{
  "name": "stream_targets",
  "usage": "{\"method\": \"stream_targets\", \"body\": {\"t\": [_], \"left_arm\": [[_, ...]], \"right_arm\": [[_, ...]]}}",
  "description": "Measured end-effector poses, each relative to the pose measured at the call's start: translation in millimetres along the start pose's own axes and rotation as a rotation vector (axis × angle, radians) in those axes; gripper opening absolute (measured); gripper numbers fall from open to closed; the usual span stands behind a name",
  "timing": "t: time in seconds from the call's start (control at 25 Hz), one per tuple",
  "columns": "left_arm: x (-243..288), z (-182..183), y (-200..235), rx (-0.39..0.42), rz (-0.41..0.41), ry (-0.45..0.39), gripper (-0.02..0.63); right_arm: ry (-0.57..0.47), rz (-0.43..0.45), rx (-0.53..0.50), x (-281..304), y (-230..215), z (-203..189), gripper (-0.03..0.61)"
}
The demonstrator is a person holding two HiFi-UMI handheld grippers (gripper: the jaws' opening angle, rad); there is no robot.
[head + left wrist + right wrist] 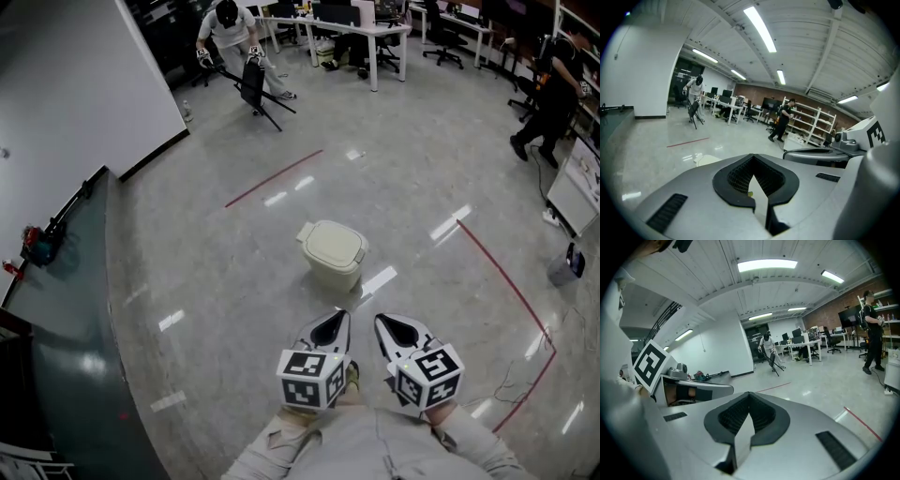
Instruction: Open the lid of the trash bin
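cream plastic trash bin with rounded lid sits on glossy grey floor, lid down. bin just ahead of both grippers, not touching either. left gripper jaws clenched together, nothing between them. right gripper same, clenched and empty. grippers side by side, tips toward bin. red tape line right of bin.

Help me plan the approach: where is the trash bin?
Head view: the trash bin stands mid-floor, just beyond the left hand-held gripper and right hand-held gripper.
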State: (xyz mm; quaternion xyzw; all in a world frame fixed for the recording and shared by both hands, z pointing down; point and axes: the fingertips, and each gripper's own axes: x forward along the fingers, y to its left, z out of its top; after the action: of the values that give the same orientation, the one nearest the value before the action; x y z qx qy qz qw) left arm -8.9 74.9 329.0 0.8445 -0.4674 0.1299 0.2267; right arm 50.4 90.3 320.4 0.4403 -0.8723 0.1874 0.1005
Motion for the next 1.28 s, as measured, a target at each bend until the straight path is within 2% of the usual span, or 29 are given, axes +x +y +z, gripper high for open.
{"method": "stream_targets", "body": {"t": [0.6, 0.96, 1.28], "left_arm": [[63, 29, 67, 0.004, -0.036, 0.032, 0.003], [87, 24, 87, -0.007, -0.036, 0.085, 0.003], [126, 5, 104, -0.045, -0.007, 0.139, 0.003]], "right_arm": [[0.014, -0.043, 0.01, 87, -34, 25, 0.005], [0.05, -0.062, 0.055, 112, -50, 20, 0.005], [0.135, -0.05, 0.065, 146, -85, -1, 0.005]]}}
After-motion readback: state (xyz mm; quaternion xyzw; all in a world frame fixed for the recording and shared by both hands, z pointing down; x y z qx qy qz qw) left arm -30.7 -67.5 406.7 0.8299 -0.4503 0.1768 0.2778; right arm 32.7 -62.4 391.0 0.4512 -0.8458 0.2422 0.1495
